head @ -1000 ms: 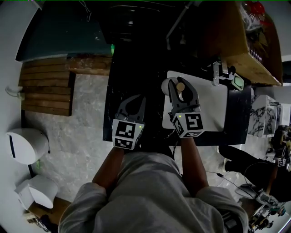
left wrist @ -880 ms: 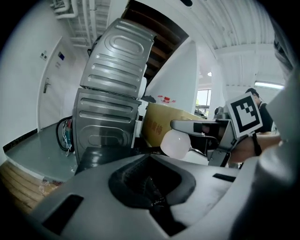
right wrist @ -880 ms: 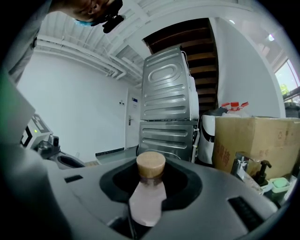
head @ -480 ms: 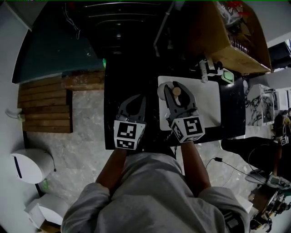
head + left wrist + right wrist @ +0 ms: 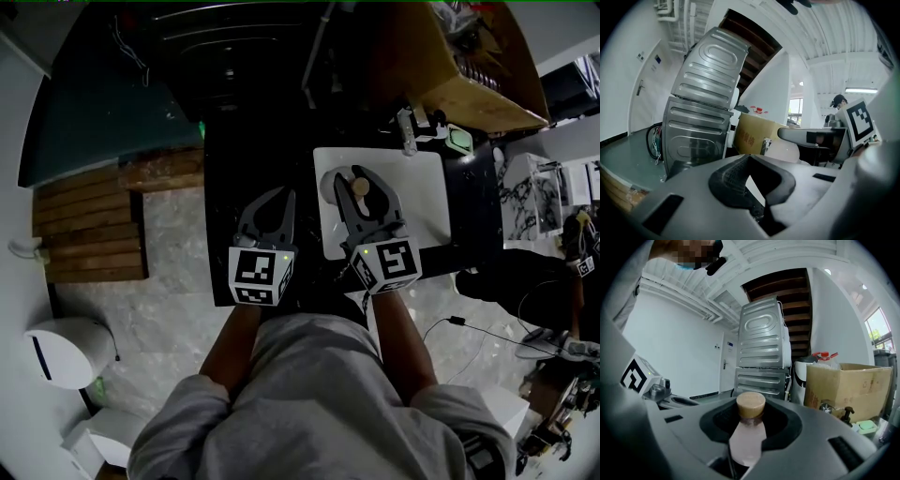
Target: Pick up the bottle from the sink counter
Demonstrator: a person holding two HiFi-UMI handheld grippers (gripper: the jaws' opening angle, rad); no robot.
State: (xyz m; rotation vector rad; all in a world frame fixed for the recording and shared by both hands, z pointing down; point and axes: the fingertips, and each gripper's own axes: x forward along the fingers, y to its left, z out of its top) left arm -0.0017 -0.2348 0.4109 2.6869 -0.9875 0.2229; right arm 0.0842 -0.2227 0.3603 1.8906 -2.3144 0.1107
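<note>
The bottle (image 5: 362,188) has a pale pink body and a cork-coloured cap (image 5: 750,405). My right gripper (image 5: 371,180) is shut on it, the neck sitting in the dark hollow between the jaws, over the white sink counter (image 5: 422,192). In the right gripper view the bottle (image 5: 747,441) leans slightly and its lower part is hidden by the jaws. My left gripper (image 5: 284,195) hangs to the left over the dark counter edge, jaws together with nothing in them; its hollow (image 5: 750,178) is bare.
A faucet (image 5: 406,131) and a green soap dish (image 5: 459,141) stand at the back of the sink. A cardboard box (image 5: 469,75) sits behind them. Stacked metal appliances (image 5: 761,352) rise ahead. Wooden planks (image 5: 84,225) lie on the floor at left.
The head view has drifted, so the white sink counter sits further left in the picture. The right gripper still grips the bottle; the left gripper stays as it was.
</note>
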